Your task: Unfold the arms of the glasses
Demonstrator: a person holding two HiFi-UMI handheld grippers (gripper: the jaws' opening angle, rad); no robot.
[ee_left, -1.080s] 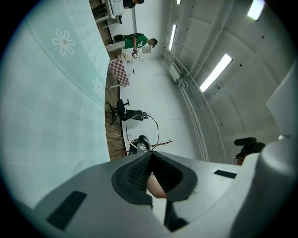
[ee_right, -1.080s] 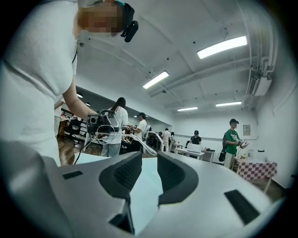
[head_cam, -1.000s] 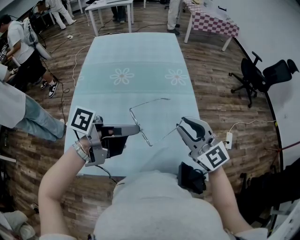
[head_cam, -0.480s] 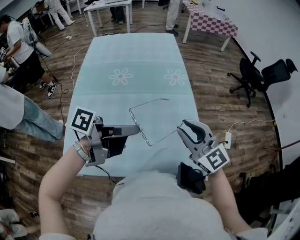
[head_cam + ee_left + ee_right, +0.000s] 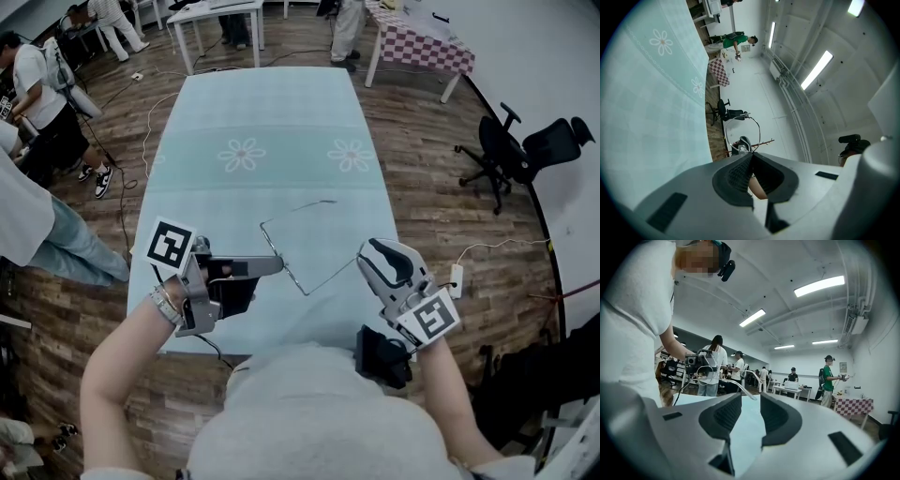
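The thin wire glasses [image 5: 286, 246] hover over the near end of the pale green table [image 5: 262, 103]. My left gripper [image 5: 279, 264] is shut on the front frame, and in the left gripper view the pads meet on the rim [image 5: 757, 127]. One arm [image 5: 309, 203] points away across the table. The other arm [image 5: 333, 277] runs right toward my right gripper [image 5: 364, 253]. Its jaws have just been opening and now stand open. In the right gripper view that arm's tip [image 5: 740, 392] lies at the mouth of the gap, free of both pads.
The table's near edge is just under both grippers. A person [image 5: 28, 216] stands close at the left. On the wooden floor at the right lie a white power strip [image 5: 457, 277] and an office chair [image 5: 511, 150]. A checkered table [image 5: 422, 42] stands far back.
The right gripper's jaws have spread off the tip of the near arm. The glasses and both hands have barely shifted. The person at the left has stepped nearer.
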